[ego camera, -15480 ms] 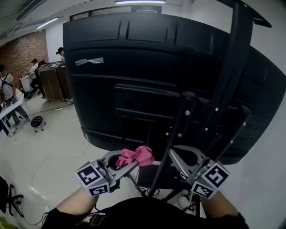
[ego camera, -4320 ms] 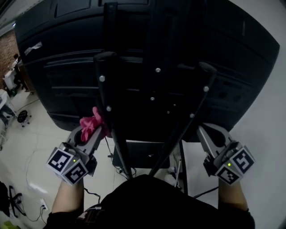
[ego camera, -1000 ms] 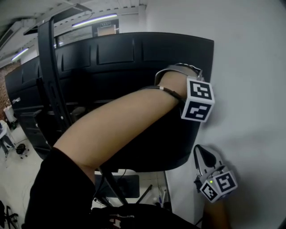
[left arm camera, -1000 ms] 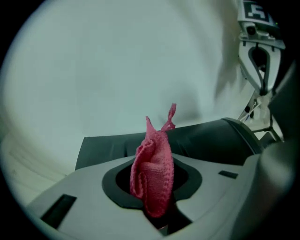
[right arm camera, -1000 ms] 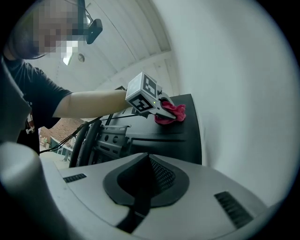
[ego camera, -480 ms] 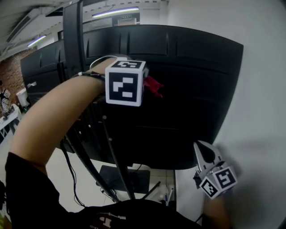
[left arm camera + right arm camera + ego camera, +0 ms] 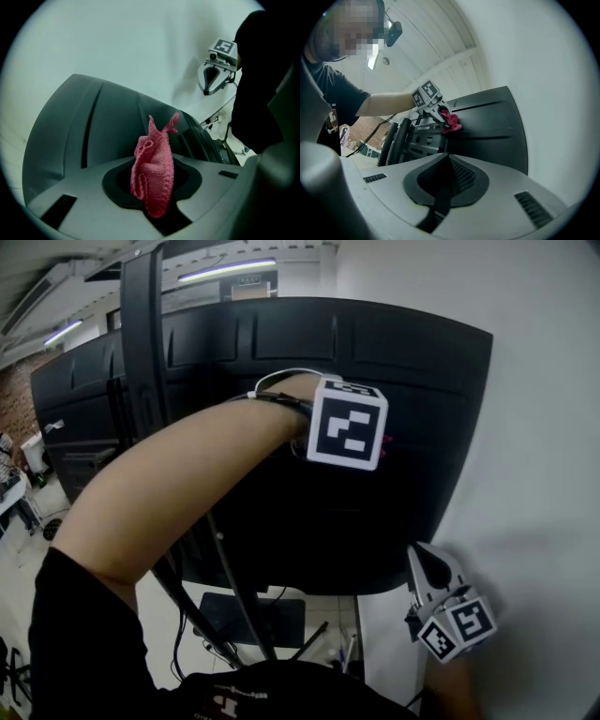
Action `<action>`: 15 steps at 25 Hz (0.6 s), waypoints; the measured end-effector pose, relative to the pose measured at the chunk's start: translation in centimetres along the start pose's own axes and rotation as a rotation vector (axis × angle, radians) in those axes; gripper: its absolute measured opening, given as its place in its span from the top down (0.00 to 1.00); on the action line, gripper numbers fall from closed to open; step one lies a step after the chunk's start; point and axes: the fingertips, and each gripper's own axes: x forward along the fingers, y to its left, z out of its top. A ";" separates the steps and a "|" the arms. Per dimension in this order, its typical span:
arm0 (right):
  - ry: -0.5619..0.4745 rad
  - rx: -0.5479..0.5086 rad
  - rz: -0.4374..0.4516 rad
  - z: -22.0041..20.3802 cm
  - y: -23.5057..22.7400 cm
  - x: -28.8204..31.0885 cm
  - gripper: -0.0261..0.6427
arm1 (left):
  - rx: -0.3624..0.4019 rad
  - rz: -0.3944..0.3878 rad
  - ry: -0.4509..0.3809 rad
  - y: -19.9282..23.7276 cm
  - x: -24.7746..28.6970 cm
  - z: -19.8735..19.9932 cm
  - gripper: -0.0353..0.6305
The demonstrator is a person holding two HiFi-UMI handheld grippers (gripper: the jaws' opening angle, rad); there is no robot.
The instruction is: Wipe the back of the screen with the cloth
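Cloth (image 7: 152, 173) is clamped in the left gripper (image 7: 442, 111) at the screen's (image 7: 412, 381) back; the right gripper (image 7: 443, 187) is held closed, empty, well apart.

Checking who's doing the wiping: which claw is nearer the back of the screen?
Left. The left claw holds the pink cloth up at the screen back panel; the right claw hangs shut and empty, below the screen's lower right corner.
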 end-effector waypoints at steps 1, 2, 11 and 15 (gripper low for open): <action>0.001 0.004 -0.015 -0.1 -0.5 -0.8 0.96 | 0.009 -0.005 0.001 0.3 0.5 1.4 0.81; 0.001 0.007 -0.030 -0.2 -1.0 -1.6 0.96 | 0.024 -0.008 0.002 0.6 1.2 2.9 0.81; 0.008 0.030 -0.111 -1.0 -3.6 -7.4 0.96 | 0.222 0.158 -0.011 2.0 6.2 15.0 0.81; 0.007 0.033 -0.075 -1.6 -3.3 -6.7 0.96 | 0.506 0.263 0.106 -0.8 5.6 11.1 0.81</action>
